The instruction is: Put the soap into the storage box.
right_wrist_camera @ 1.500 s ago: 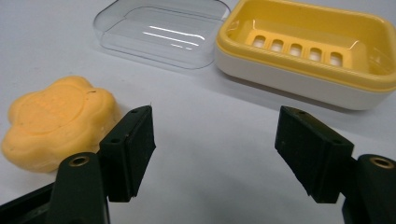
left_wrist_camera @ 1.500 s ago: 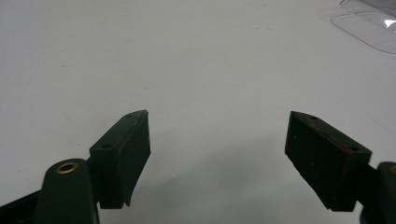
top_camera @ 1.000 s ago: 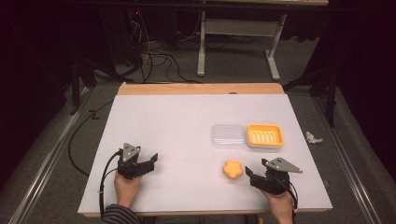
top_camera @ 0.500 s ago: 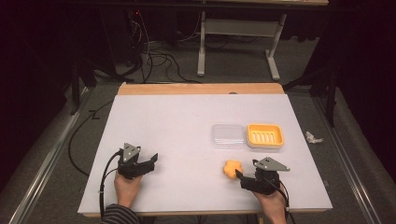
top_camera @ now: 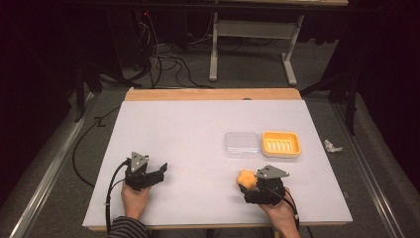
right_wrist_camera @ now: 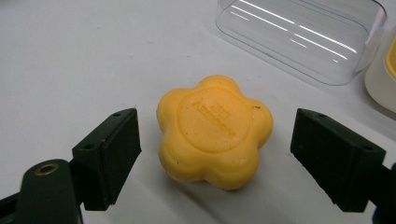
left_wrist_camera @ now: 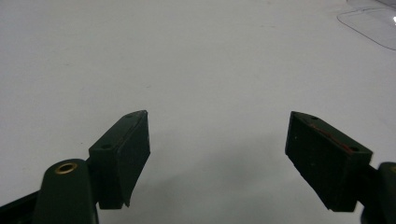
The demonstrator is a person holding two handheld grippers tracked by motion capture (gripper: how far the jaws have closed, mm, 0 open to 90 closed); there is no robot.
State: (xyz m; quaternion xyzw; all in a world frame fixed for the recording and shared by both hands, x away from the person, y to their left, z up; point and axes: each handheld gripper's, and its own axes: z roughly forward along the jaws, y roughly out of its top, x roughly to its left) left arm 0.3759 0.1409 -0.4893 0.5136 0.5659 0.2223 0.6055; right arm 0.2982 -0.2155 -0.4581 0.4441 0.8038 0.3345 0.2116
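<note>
Right gripper view: flower-shaped yellow soap (right_wrist_camera: 215,132) flat on the white table (right_wrist_camera: 70,51), between the spread jaws of the right gripper (right_wrist_camera: 231,158), untouched on either side. Likely risk — a slick, lobed bar squirting out sideways or skidding away if pinched off-centre. Just beyond the soap, a clear lid (right_wrist_camera: 301,35); past that, the yellow soap dish (top_camera: 281,144) — near enough for a knock on the way. Well left of the soap, the left gripper (top_camera: 157,171) resting, jaws apart, gripping nothing.
</note>
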